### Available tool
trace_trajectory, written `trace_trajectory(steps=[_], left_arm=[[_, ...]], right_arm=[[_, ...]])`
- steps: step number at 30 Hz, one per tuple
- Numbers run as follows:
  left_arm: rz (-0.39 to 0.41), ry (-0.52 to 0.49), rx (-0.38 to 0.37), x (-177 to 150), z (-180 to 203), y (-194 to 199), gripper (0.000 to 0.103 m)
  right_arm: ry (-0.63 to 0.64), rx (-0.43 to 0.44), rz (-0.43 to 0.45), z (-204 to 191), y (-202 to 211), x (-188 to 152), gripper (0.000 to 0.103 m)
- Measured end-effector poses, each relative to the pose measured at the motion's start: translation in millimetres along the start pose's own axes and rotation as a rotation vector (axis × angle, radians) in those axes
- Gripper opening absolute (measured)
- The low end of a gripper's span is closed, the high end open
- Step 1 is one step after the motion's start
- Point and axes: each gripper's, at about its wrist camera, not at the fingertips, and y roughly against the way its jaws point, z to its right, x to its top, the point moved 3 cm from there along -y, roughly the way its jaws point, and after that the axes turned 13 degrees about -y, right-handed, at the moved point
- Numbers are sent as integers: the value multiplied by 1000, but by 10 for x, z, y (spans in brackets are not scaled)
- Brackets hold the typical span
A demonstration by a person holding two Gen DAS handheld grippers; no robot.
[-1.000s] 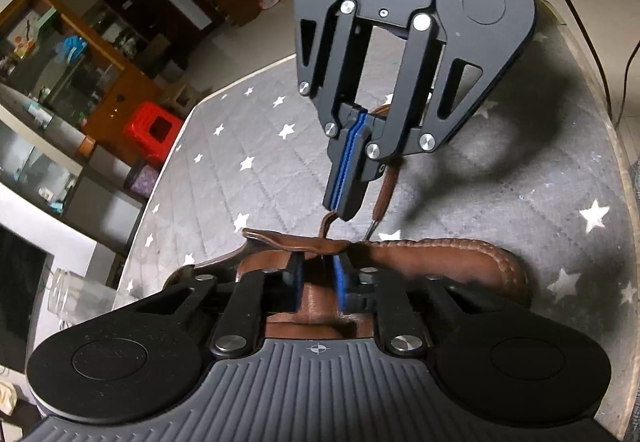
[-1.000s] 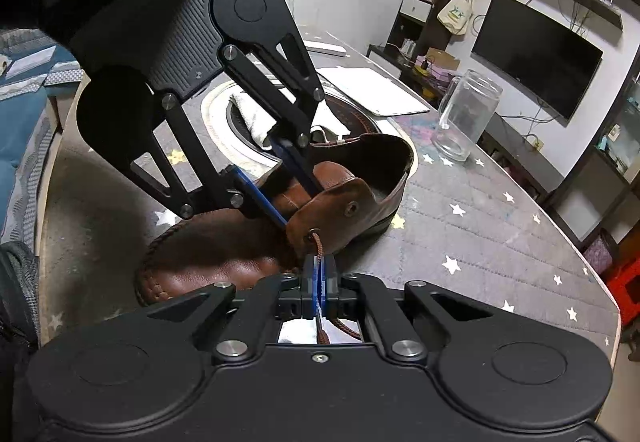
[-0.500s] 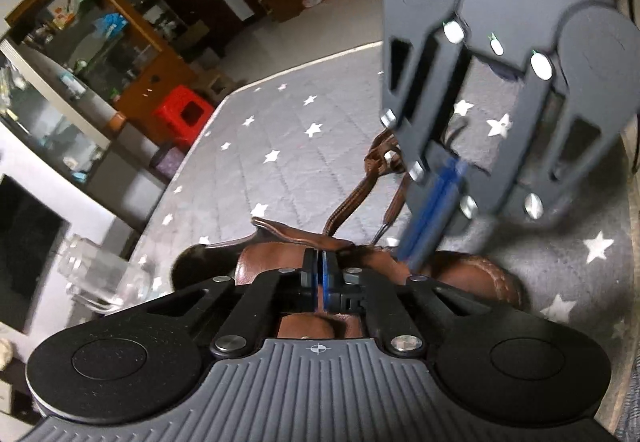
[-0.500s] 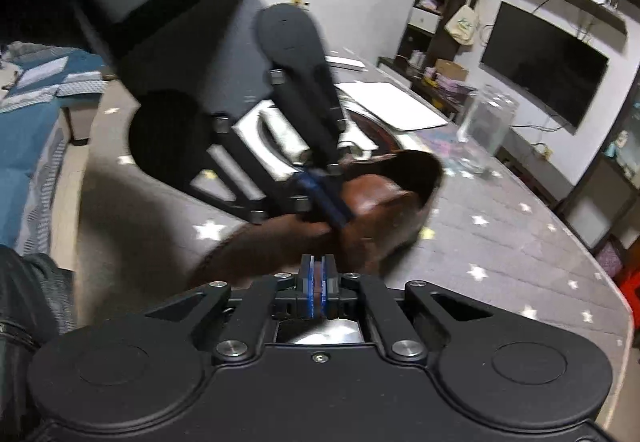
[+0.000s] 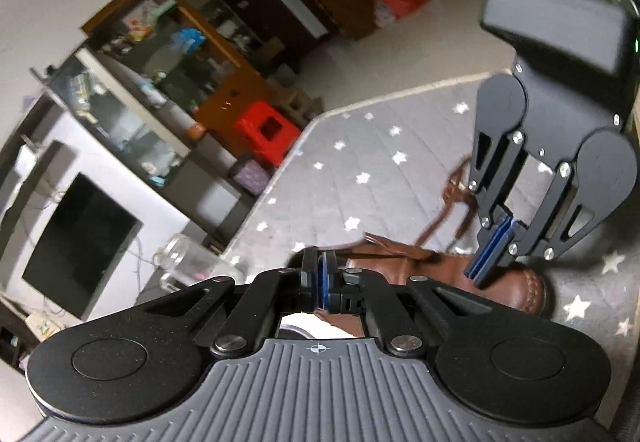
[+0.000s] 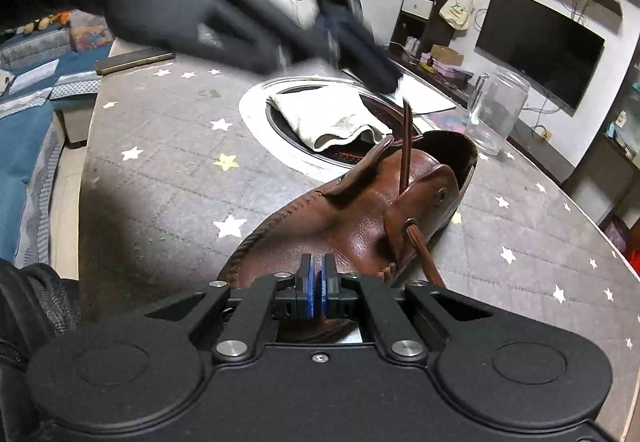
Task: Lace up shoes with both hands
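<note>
Now, shoe: I see the brown leather shoe (image 6: 356,218) lying on the star-print table cover (image 6: 168,162), near the table's middle.
Lace: brown lace (image 6: 406,146) runs taut from the eyelet flap up to my left gripper.
Left gripper (image 6: 384,78): raised, blurred, pads pinched on the lace.
Right gripper (image 6: 318,292): pads together, nothing between them, low over the toe.
Beyond: glass jar (image 6: 498,108), white cloth (image 6: 328,118).
</note>
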Motion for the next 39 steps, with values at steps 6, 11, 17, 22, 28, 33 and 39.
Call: trace_trajectory(steps=[6,11,17,22,28,33,39], left_arm=[[3,1,1,-8,64,120,2],[12,13,-6,26,54,154,2],[17,41,-13,-36,65,200,3],[-8,78,-19,-108,60,153,4],[-59,174,-67,-232,63,26,10],[-82,283,-110,-203,34,-162,39],[-116,423,-139,-182,-49,-434,39]], right_arm=[[-21,-50,136,43,191,213,7],[11,-95,222,37,224,381,23],[32,-127,224,56,81,442,8],[49,-153,226,50,-34,458,2],[89,-216,305,-17,100,511,1],[156,-255,384,-84,340,651,1],[193,-285,364,-53,317,609,1]])
